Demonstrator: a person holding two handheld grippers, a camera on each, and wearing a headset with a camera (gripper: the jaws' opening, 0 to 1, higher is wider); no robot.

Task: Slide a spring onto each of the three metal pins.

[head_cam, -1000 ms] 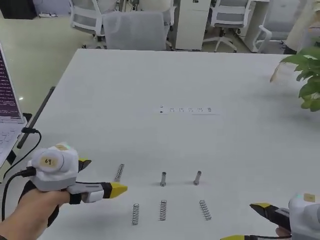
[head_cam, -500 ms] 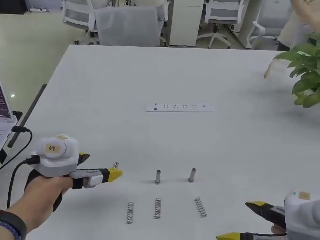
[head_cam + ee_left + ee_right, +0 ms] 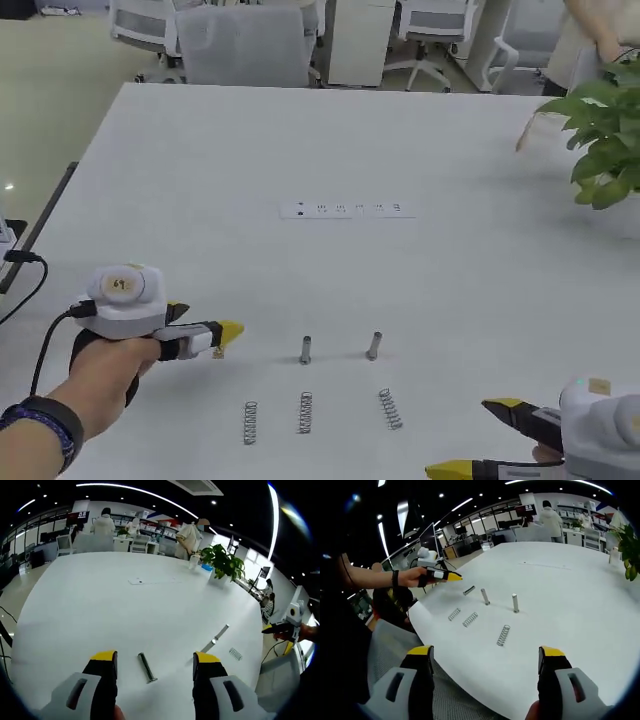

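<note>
I see a white table (image 3: 300, 150). My left gripper (image 3: 222, 337) and right gripper (image 3: 475, 437) have yellow tips, black middles and white bodies. The pins (image 3: 306, 349) and springs (image 3: 305, 411) are shiny grey. The plant (image 3: 600, 140) is green.

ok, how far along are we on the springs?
Nothing done: left spring, middle spring and right spring lie loose on the table; middle pin and right pin are bare. In hand: open left gripper straddles the left pin; right gripper open, empty. Left: all three.
</note>
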